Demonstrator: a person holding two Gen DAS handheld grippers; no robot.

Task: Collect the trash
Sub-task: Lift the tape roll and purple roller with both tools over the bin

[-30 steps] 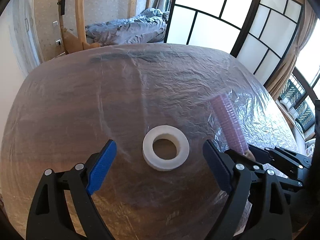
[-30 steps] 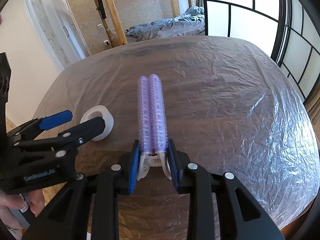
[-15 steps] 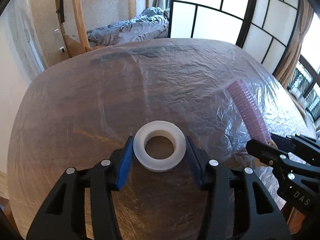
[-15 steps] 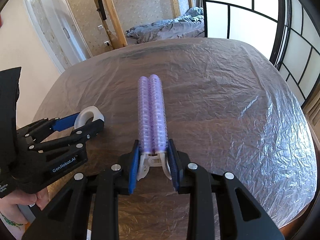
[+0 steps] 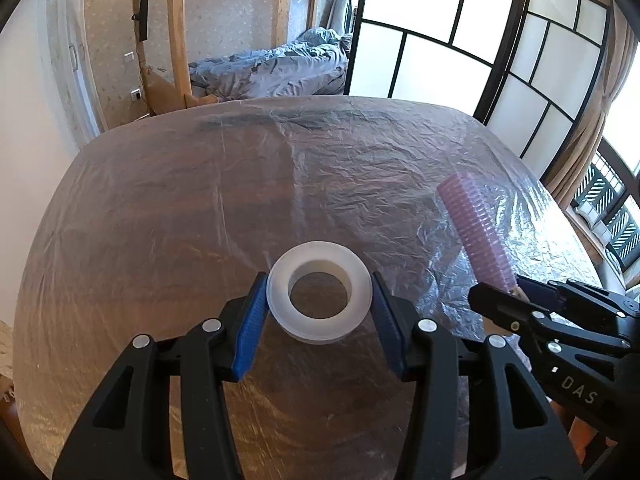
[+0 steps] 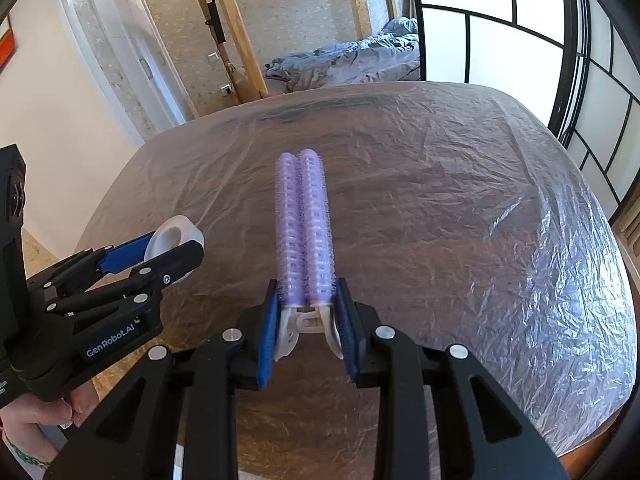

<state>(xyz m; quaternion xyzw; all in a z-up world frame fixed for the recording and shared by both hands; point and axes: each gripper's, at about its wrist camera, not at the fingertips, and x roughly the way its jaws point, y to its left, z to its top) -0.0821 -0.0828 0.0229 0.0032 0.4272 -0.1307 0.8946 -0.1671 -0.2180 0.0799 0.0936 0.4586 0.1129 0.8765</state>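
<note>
The left gripper (image 5: 318,312) clamps one white tape ring (image 5: 319,291) above the worktop (image 5: 160,208); its body reads "GenRobot.AI". The right gripper (image 6: 306,322), marked "DAS", grips one double purple hair roller (image 6: 304,228) by its white clip end. Crinkled clear plastic covers the dark wood. Beyond lie one bed (image 5: 276,68) and sliding paper-panel screens (image 5: 440,60).

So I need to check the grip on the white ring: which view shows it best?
Left wrist: the white ring sits whole between the left gripper pads. Right wrist shows only its edge behind a finger.
</note>
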